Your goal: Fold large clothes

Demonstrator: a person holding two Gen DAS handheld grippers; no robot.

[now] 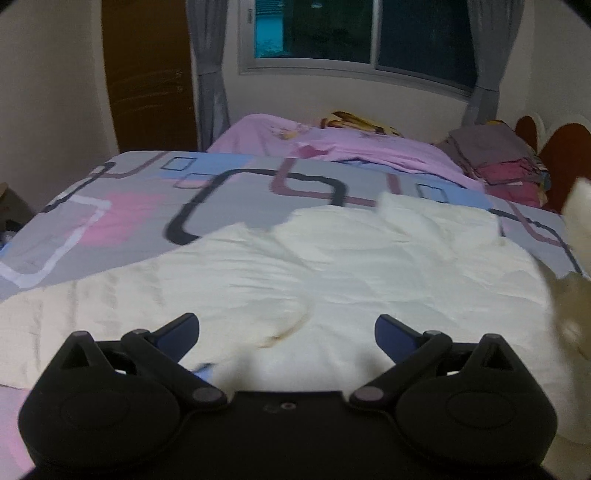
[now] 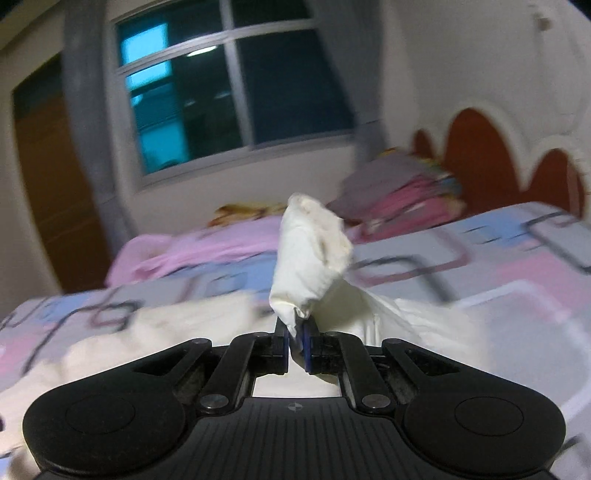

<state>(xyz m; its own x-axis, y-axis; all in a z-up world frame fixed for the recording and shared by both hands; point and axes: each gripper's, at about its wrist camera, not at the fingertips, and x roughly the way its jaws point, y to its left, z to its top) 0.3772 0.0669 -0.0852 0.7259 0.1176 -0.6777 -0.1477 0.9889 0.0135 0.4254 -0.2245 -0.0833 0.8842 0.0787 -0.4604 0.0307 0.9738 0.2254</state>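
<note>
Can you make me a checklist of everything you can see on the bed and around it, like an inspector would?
Surface: bed with a patterned cover in grey, pink and blue.
Job's things: a large cream garment spread across the cover; one bunched end is lifted up off the bed.
Clutter: a pink blanket behind, and a stack of folded clothes by the headboard.
Grippers: left gripper open above the garment, nothing between its fingers; right gripper shut on the lifted end.
Cables: nothing seen.
Surroundings: window with grey curtains, dark outside; brown door to the left.
</note>
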